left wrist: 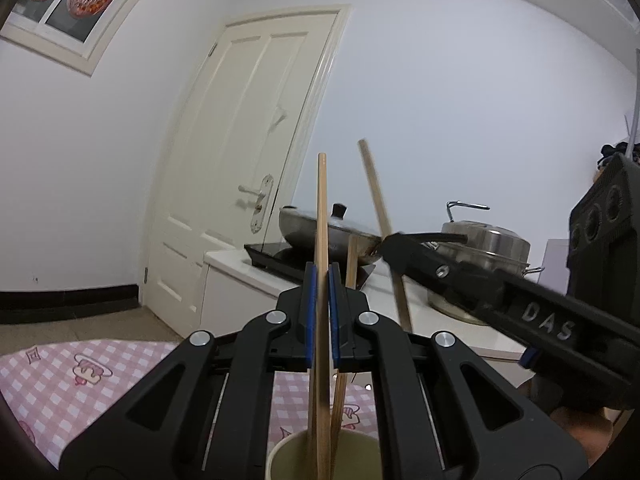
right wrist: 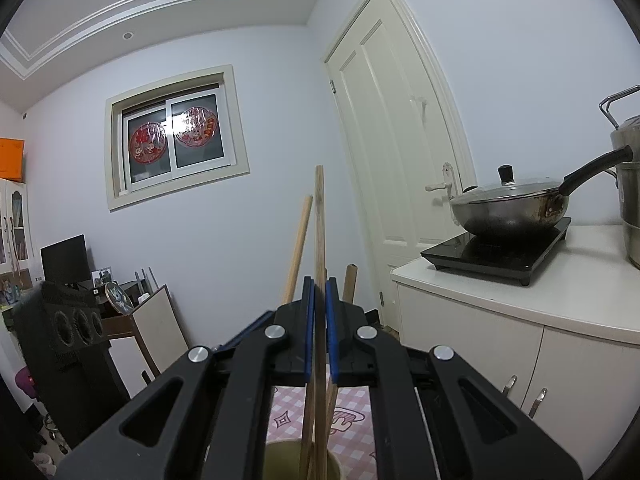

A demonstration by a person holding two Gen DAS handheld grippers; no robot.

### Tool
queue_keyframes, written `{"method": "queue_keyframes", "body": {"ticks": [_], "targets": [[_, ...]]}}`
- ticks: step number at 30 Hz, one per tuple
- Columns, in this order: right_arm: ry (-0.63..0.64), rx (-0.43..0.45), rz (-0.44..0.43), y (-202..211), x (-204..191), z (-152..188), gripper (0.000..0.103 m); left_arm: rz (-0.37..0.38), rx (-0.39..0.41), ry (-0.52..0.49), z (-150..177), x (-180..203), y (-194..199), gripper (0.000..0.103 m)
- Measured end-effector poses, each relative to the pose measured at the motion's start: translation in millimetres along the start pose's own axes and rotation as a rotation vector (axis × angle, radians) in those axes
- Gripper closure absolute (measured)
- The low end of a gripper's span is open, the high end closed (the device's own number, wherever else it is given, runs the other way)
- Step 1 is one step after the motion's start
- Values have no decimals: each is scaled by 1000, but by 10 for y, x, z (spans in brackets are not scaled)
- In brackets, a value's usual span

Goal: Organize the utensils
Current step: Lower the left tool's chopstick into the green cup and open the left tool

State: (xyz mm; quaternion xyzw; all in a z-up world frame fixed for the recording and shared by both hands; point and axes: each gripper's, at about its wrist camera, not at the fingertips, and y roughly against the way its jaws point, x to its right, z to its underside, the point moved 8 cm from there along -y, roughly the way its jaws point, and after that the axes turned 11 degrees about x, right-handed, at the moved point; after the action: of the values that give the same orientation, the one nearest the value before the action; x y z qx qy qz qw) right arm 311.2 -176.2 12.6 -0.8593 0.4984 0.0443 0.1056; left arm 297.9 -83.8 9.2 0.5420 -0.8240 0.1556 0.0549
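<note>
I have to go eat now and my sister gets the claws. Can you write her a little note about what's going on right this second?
Left claw: shut on a chopstick, its lower end down in the paper cup.
Right claw: shut on another chopstick, over the same cup.
More chopsticks already stand in the cup, which sits on the pink checked tablecloth.
Done: several sticks in. Left: probably let go of these two so they stay in; check for any stragglers, none show here.
</note>
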Motion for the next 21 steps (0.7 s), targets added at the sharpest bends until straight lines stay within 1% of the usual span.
{"method": "queue_keyframes", "body": {"ticks": [2,6,13,17,18,19,20,21], "targets": [[-1,-1,-1,-1,-5,-9,99,-6,-16,-5,27,-12,2,97],[-3,8,-3,13,-13,-29,99,-15,-22,-25,65,-37,87,97],[4,25,-13,59,-112,-101,99,-25,-60,-17,151,-71,173,96],[22,47,-20,59,-174,-180,99,-20,-74,-46,167,-28,221,95],[24,49,-20,45,-182,-188,99,-21,-80,-44,169,-32,230,81],[19,52,-26,23,-188,-194,99,-29,-78,-33,164,-46,244,50],[13,55,-31,1,-191,-197,99,-39,-68,-20,150,-61,261,38],[11,56,-32,-21,-195,-194,99,-44,-38,5,108,-84,306,38]]}}
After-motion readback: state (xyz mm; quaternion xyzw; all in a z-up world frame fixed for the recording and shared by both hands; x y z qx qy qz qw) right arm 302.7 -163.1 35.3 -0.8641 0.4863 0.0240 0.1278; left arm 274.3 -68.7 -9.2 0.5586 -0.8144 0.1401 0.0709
